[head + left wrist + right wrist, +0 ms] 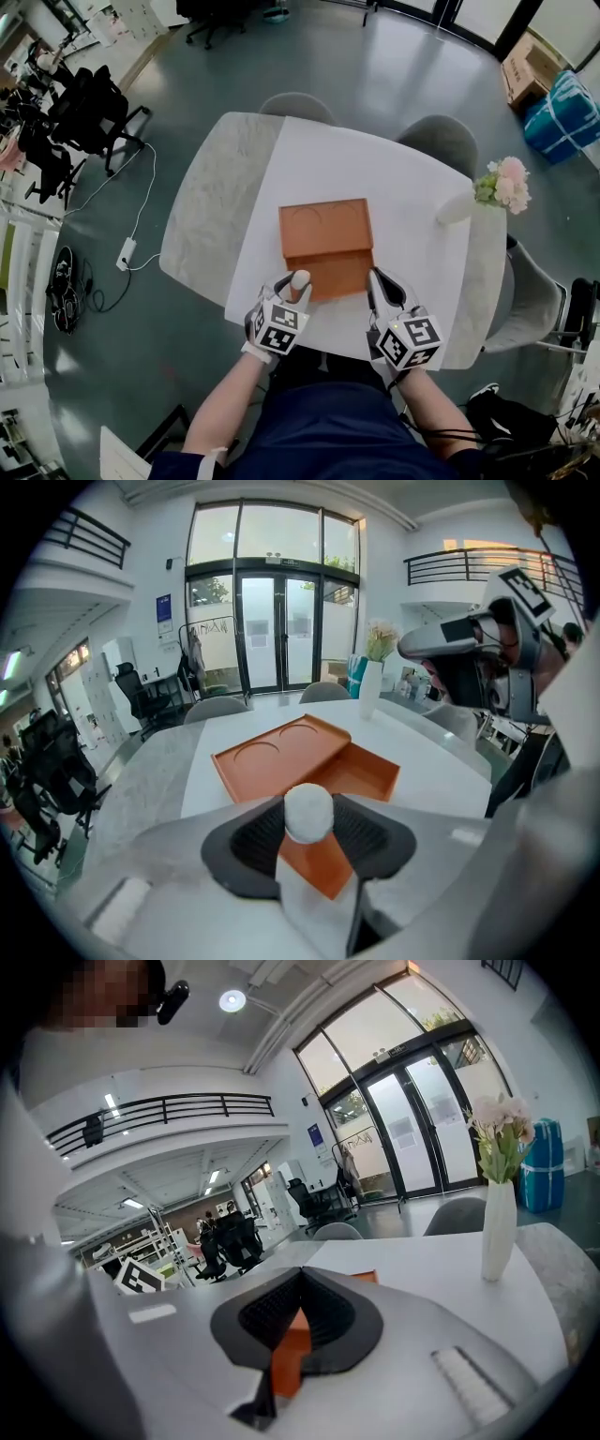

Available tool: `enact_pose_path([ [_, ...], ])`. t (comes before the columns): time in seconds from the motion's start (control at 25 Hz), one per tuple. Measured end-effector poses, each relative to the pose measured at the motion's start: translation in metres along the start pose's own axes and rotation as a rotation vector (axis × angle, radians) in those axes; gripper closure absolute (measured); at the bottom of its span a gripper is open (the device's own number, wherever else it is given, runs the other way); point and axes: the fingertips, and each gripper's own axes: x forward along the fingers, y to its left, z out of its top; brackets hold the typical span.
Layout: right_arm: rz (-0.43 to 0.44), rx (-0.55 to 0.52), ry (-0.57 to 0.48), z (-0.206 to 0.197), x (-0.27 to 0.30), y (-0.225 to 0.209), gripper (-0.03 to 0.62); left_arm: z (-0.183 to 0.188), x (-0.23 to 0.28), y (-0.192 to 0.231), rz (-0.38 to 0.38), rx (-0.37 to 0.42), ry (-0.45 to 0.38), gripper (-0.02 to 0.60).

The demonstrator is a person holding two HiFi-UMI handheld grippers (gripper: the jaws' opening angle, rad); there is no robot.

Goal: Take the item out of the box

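Left gripper (297, 287) is closed on a white round-topped item (307, 810), gripping its sides; it looks light, stiff and perhaps slippery. Right gripper (298, 1321) is clamped on the orange box (325, 239) wall.

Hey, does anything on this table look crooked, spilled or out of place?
The orange lid lies slid back and twisted across the open orange box, not square with it. Nothing looks spilled or damaged.
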Motion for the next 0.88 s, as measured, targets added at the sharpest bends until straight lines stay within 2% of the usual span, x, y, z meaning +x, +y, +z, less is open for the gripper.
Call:
enact_pose_path([
  [0.2,0.020,-0.034,-0.027,0.020,-0.001,0.007,0.592,0.025,-0.019,0.012,0.043,-0.009,-0.060,0.413],
  [0.52,0.048,-0.072,-0.099,0.062,0.000,0.012,0.592,0.082,-0.061,0.036,0.105,-0.042,-0.221,0.413],
  [0.88,0.055,-0.095,-0.154,0.095,0.005,0.020,0.592,0.136,-0.127,0.055,0.178,-0.027,-0.371,0.413],
])
